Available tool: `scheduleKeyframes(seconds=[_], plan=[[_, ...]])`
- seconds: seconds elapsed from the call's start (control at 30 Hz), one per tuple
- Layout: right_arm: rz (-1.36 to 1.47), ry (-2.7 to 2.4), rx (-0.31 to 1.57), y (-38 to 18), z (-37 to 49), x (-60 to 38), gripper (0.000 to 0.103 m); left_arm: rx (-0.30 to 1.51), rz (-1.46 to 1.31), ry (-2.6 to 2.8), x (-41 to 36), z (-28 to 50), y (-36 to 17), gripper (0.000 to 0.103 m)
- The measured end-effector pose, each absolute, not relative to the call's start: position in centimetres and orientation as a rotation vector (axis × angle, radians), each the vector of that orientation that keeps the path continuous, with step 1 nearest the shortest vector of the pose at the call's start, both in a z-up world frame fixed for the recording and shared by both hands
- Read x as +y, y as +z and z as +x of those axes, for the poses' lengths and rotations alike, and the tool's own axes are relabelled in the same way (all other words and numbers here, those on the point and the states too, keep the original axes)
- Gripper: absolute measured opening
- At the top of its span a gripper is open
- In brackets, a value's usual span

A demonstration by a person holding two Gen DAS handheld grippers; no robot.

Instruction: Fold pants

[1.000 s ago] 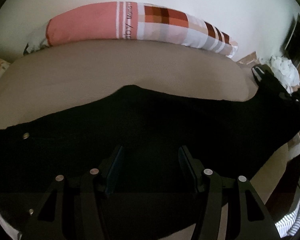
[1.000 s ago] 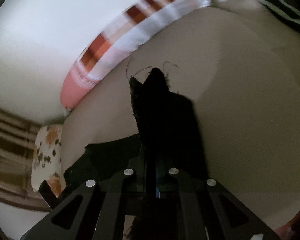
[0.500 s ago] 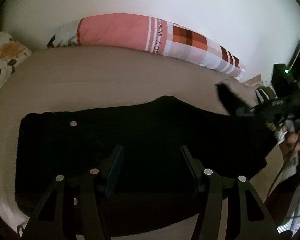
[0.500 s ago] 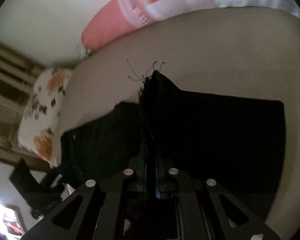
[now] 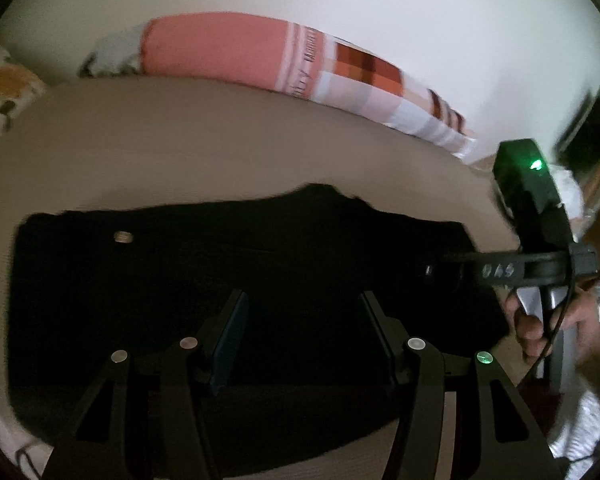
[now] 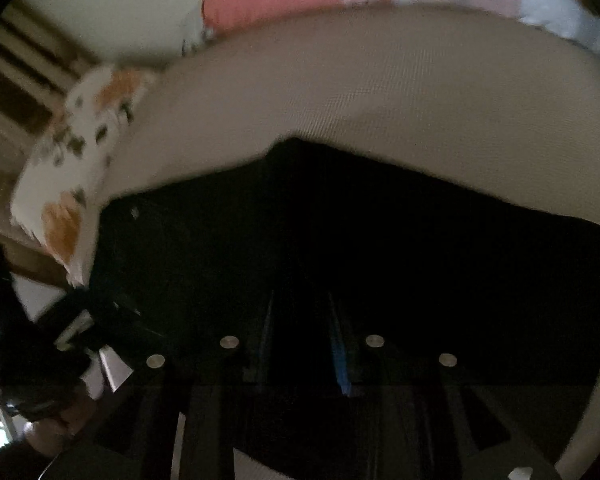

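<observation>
The black pants [image 5: 236,280] lie folded in a wide dark block on the beige bed [image 5: 180,140], filling the middle and 6 o'clock part of both views; a metal button [image 5: 123,237] shows near their 9 o'clock end.

The left gripper [image 5: 302,336] hovers over the cloth with its jaws about half apart and nothing between them; whether the tips touch the fabric cannot be told. The right gripper [image 6: 302,340] points down at the pants with its jaws opening, a narrow gap showing. The picture is too dark to tell if cloth is still in that gap. In the left view it appears at 3 o'clock, reaching over the pants' edge, gripped by a hand [image 5: 540,328].

A second ago the right gripper was clamped on a raised leg end; that end now lies flat over the rest, and the block is shorter.

Bare bed runs from 9 through 12 to 2 o'clock beyond the pants. A pink checked bolster [image 5: 292,60] lines the wall at 12, and a flowered pillow [image 6: 72,168] sits at 9.
</observation>
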State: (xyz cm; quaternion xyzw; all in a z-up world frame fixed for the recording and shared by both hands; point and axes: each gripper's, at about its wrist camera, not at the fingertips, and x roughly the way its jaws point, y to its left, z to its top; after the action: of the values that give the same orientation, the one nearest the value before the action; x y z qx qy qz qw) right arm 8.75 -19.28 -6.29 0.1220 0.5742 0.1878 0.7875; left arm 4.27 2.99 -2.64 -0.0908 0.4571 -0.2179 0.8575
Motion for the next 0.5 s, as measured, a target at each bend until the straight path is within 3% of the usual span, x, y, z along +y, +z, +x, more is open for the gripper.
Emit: scheduleKeyframes(seconds=[0.17, 0.5], plan=[[0.388, 0.278, 1.098, -3.1, 4.8, -24.9, 0.037, 1.075, -0.284, -0.616, 1.1, 5.0, -3.6, 0.058], [0.609, 0.153, 1.082, -5.1, 0.3, -30.1, 0.037, 1.332, -0.427, -0.694, -2.7, 8.1, -7.5, 0.056]])
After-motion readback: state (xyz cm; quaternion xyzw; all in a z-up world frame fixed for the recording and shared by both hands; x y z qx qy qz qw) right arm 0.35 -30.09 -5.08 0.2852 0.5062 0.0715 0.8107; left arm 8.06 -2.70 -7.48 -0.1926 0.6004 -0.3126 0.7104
